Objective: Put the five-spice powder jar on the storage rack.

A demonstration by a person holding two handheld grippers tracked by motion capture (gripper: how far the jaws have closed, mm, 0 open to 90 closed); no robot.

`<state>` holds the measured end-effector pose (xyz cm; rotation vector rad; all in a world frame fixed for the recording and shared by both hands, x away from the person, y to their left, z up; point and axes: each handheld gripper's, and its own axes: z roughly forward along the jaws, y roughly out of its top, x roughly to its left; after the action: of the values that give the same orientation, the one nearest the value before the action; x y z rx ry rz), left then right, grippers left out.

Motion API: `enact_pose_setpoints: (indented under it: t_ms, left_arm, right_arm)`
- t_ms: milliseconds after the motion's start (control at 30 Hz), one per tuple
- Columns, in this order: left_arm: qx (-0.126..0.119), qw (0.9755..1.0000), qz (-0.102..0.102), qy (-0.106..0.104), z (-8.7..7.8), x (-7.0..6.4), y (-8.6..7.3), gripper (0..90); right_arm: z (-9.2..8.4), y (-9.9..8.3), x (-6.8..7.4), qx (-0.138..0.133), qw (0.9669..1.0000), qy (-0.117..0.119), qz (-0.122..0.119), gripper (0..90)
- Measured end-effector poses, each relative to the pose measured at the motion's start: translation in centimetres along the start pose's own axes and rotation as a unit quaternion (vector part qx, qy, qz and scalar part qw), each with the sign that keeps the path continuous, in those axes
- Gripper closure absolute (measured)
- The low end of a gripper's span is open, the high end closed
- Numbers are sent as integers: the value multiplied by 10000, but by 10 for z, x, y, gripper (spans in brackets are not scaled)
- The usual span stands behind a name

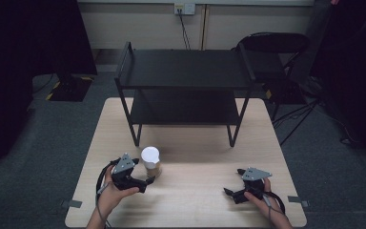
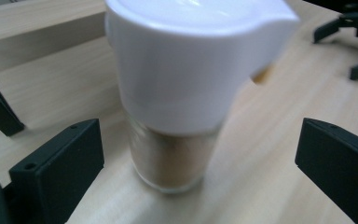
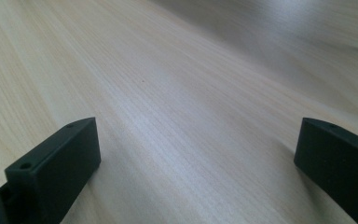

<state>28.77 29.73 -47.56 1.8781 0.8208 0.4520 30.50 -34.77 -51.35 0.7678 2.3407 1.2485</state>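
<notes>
Two tongs spread wide: my left tongs [image 2: 186, 158] straddle the white-capped jar [image 2: 182, 93] near the worktop's [image 1: 195, 191] front-left, ready to close; right tongs [image 3: 191, 158] idle over bare wood.

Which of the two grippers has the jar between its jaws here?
The left gripper: the white-lidded jar stands on the table between its open jaws, not yet clamped. The right gripper, also open, has bare tabletop ahead of it.
</notes>
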Motion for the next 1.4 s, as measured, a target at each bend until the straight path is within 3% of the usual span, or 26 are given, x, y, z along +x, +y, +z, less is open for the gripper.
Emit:
enact_pose_setpoints:
  t_ms: [367, 500, 600, 733, 833, 1100, 1267, 1400]
  left_arm:
    - [0, 10000, 70, 30, 25, 2, 8, 45]
    - [-81, 9999, 90, 13, 31, 4, 6, 131]
    - [-90, 9999, 135, -32, 32, 6, 6, 166]
    - [-73, 9996, 272, 55, 33, 3, 8, 196]
    - [-151, 9996, 241, 40, 31, 7, 4, 291]
    - [-228, 9991, 354, 107, 31, 4, 1, 304]
    - [-343, 9993, 142, 47, 30, 5, -3, 306]
    - [-423, 9989, 169, 71, 27, 2, 0, 306]
  right_arm:
    - [0, 0, 0, -1, 10000, 0, -1, 0]
    - [0, 0, 0, 0, 10000, 0, -2, 0]
    - [0, 0, 0, -1, 10000, 1, 0, 0]
    - [0, 0, 0, 0, 10000, 1, 1, 0]
    - [0, 0, 0, 0, 10000, 0, -1, 0]
    - [0, 0, 0, 0, 10000, 0, -1, 0]
    - [0, 0, 0, 1, 10000, 1, 0, 0]
    - [0, 0, 0, 0, 10000, 0, -1, 0]
